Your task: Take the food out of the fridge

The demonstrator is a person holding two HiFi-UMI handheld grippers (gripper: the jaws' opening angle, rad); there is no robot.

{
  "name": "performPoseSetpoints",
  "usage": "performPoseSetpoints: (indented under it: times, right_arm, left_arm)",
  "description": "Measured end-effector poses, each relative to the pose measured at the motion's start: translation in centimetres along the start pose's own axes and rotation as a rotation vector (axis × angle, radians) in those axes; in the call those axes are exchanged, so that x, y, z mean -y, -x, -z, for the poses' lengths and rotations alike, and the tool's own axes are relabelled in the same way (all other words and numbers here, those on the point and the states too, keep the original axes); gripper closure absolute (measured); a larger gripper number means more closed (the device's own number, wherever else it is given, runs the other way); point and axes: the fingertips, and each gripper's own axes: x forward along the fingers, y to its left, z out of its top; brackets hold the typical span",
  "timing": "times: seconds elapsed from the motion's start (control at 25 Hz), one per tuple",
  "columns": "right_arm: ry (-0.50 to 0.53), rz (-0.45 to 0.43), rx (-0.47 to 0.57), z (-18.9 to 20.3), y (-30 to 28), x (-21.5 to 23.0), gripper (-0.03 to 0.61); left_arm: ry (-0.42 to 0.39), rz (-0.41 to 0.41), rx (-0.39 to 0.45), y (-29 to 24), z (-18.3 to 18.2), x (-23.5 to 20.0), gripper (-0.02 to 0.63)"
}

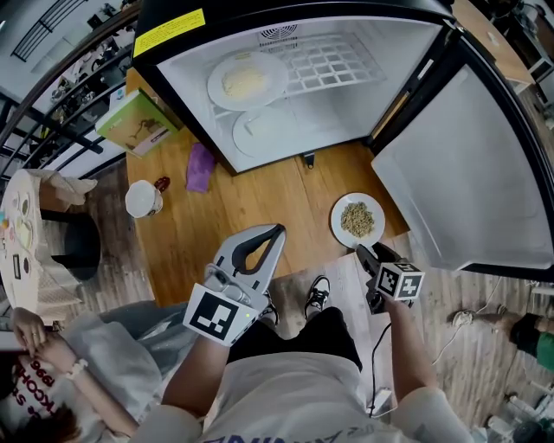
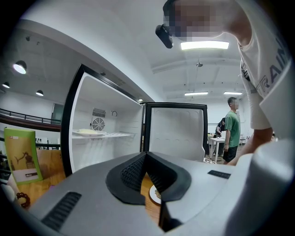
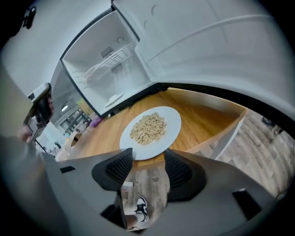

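A white plate of grain flakes (image 1: 357, 219) lies on the wooden table (image 1: 260, 203) close to its front edge, outside the fridge (image 1: 173, 26). My right gripper (image 1: 367, 253) is just in front of it, pointing down at it. In the right gripper view the jaws of this gripper (image 3: 148, 154) stand open, and the plate's near rim (image 3: 173, 122) reaches their gap without touching the pads. Inside the fridge a plate of pale food (image 1: 247, 80) rests on the wire shelf, above a second white plate (image 1: 264, 131). My left gripper (image 1: 275, 230) hovers shut and empty over the table's front edge.
The fridge door (image 1: 459, 164) hangs wide open at the right. On the table's left part are a green box (image 1: 137, 121), a purple cloth (image 1: 201, 167) and a white cup (image 1: 143, 198). A person (image 1: 52, 381) sits at the lower left.
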Motion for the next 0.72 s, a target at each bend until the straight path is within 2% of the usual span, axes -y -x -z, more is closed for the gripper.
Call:
performPoseSetpoints:
  times: [0.4,0.56,0.64,0.72]
  right_arm:
    - [0.273,0.054,-0.131,1.1,-0.1,0.0,0.359]
    - [0.421,0.105,-0.211,1.7,0.2,0.1,0.359]
    - [0.431,0.117,-0.221,1.7,0.3,0.1,0.359]
    - [0.394,0.112,-0.191,1.1,0.7,-0.2,0.359]
  left_arm:
    - [0.002,0.003,-0.002,0.1,0.0,0.1,0.606]
    - [0.007,0.004,-0.001,0.2,-0.1,0.2,0.606]
    - [0.008,0.002,0.002,0.2,-0.1,0.1,0.606]
    - [0.008,0.001,0.004,0.2,-0.1,0.1,0.606]
